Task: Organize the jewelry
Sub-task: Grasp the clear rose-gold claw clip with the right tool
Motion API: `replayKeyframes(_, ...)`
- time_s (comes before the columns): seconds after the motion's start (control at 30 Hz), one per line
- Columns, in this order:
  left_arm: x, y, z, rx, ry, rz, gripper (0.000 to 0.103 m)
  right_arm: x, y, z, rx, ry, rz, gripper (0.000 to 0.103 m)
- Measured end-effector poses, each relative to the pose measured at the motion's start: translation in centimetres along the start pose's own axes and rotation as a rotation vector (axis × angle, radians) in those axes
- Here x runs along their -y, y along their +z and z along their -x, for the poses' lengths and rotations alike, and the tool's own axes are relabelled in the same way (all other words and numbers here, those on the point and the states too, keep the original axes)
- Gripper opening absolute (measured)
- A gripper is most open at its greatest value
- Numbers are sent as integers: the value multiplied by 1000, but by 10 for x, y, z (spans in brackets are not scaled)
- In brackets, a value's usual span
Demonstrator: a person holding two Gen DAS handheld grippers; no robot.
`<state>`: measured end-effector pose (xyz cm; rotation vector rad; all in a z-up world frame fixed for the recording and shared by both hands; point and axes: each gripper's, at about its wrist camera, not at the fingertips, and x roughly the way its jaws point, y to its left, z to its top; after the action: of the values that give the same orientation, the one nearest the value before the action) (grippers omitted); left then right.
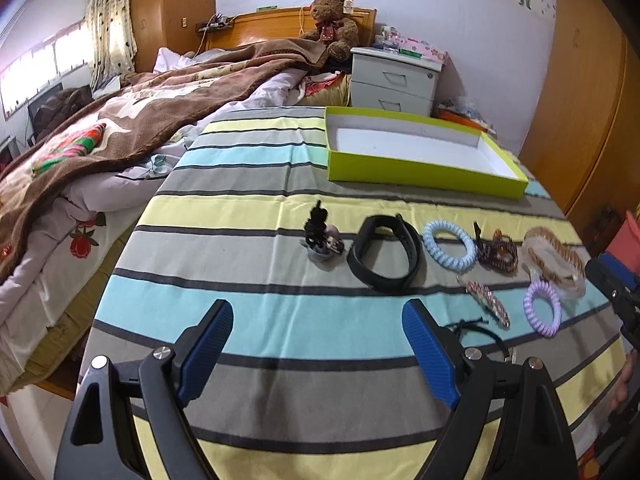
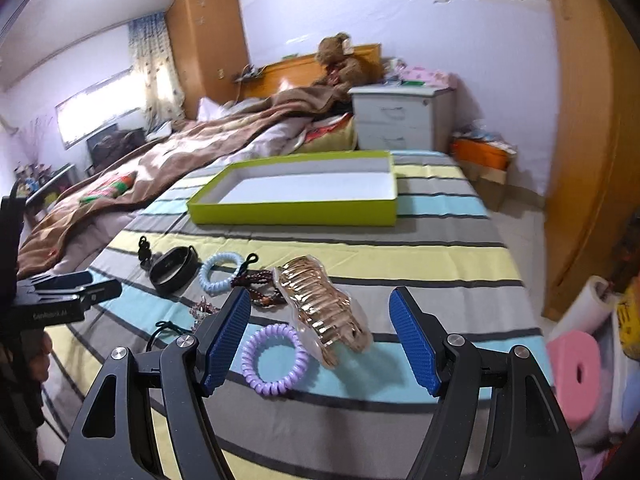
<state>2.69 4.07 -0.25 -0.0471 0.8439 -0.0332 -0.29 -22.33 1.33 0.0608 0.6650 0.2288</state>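
Note:
Jewelry lies in a row on a striped cloth (image 1: pixel 260 320): a black ornament (image 1: pixel 320 236), a black wristband (image 1: pixel 384 256), a light blue coil tie (image 1: pixel 448 244), a brown beaded bracelet (image 1: pixel 498 254), a gold claw clip (image 2: pixel 324 312) in clear wrap, a purple coil tie (image 2: pixel 274 354), a sparkly clip (image 1: pixel 488 302) and a black elastic (image 2: pixel 168 330). An empty green box (image 1: pixel 420 152) sits behind them. My left gripper (image 1: pixel 318 344) is open over bare cloth, short of the wristband. My right gripper (image 2: pixel 320 336) is open around the purple tie and gold clip.
A bed with a brown blanket (image 1: pixel 120 120) lies left of the table. A white nightstand (image 1: pixel 394 80) and a teddy bear (image 1: pixel 334 24) stand behind. A wooden wardrobe (image 2: pixel 592 140) is on the right, with a pink foam roll (image 2: pixel 576 376) on the floor.

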Motion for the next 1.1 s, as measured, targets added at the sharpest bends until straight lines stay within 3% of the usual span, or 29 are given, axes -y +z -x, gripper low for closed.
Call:
replayKeyframes(0.23, -11, 6, -11, -29, -43, 44, 88, -3, 5, -30, -100, 52, 45, 72)
replayKeyframes(0.67, -24, 15, -26, -57, -74, 85, 88, -1, 4, -53, -201, -23, 83, 71)
replayKeyframes(0.8, -30, 20, -33, -66, -80, 103, 88, 6, 6, -50, -190, -30, 57, 50)
replayKeyframes(0.87, -33, 22, -36, -74, -77, 111, 87, 6, 6, -50, -188, -35, 57, 45)
replayKeyframes(1.1, -35, 33, -51, -90, -83, 112, 80, 8, 6, -47, -171, -49, 43, 42)
